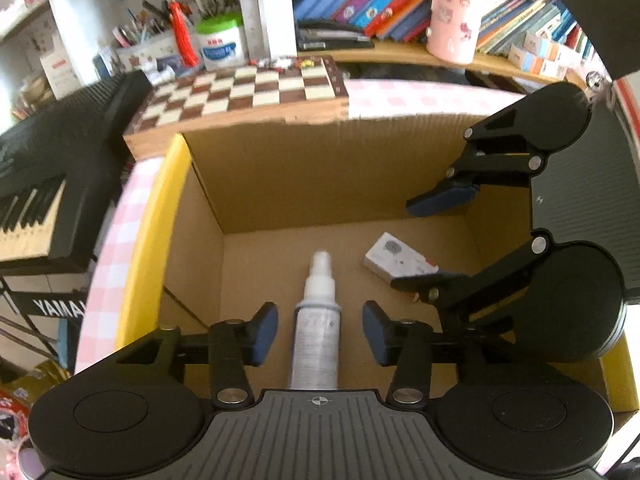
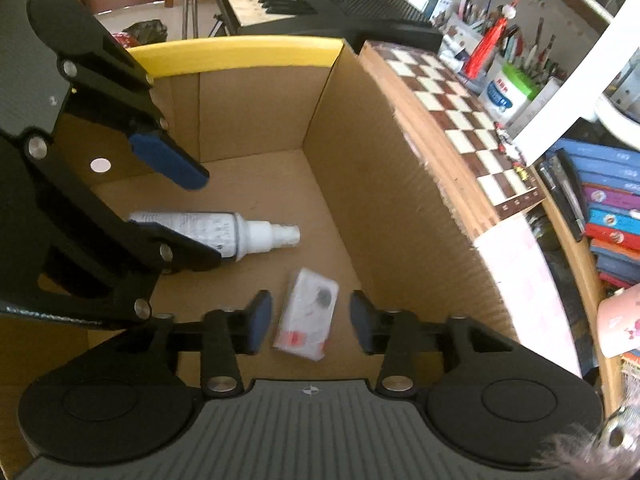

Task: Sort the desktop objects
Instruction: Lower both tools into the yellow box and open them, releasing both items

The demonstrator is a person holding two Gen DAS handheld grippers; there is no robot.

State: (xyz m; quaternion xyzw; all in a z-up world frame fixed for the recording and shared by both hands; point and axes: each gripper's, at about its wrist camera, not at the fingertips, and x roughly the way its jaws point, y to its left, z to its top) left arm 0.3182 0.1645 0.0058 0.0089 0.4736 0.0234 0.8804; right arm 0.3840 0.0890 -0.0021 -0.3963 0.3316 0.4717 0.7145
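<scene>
Both grippers hang over an open cardboard box with a yellow strip along one top edge, and both point steeply down into it. The left gripper has its blue-padded fingers spread, with a white spray bottle lying flat on the box floor between them; the pads stand clear of the bottle on either side, not pressing it. The bottle's nozzle points toward the far wall of the box. The right gripper is likewise parted, its pads either side of a small white packet that lies on the floor near the box wall nearest the chessboard; the pads do not touch it. The packet lies close to the bottle, toward the corner, and the two do not touch. Seen from the left wrist, the right gripper reaches in from the right with the packet partly under its lower finger. Beyond the box a chessboard lies against its far wall, with a black keyboard at the side and shelves of books behind.
</scene>
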